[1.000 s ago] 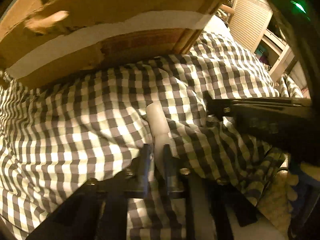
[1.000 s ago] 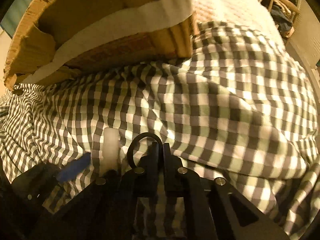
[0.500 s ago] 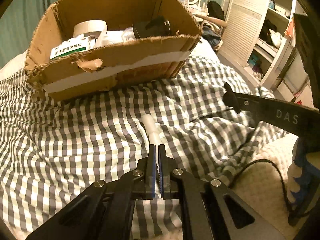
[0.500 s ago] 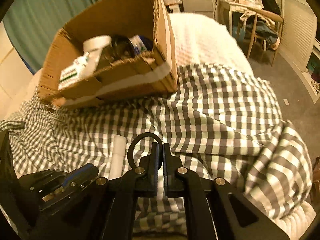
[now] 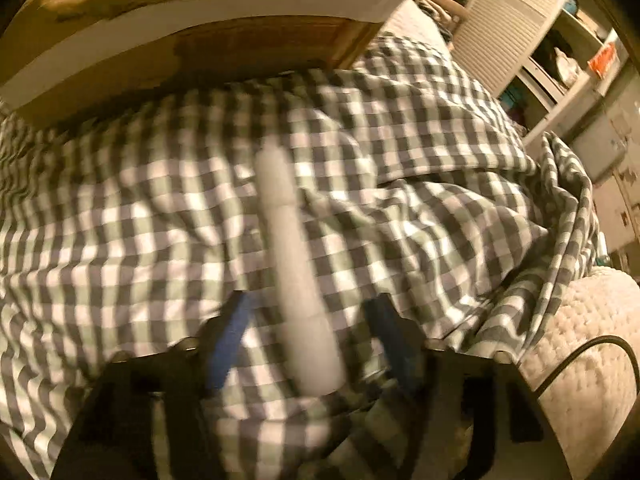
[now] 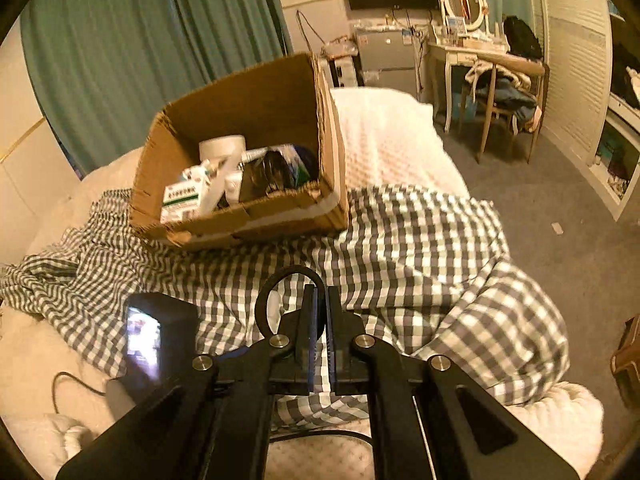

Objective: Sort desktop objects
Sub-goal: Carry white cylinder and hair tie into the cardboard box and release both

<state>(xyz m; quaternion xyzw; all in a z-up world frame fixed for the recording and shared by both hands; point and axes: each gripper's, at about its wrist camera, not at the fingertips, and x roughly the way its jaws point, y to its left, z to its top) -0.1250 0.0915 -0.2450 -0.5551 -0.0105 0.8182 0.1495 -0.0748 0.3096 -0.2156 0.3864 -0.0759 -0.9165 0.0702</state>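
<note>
Left jaws newly apart around white tube [image 5: 296, 280]

I see the box [image 6: 240, 216] resting on the cloth [image 6: 420, 248] spread over the bed [image 6: 384, 128]. A tube [image 5: 292, 264] lies on the cloth before the box. The desk [image 6: 472, 52] stands behind the bed, right.
</note>
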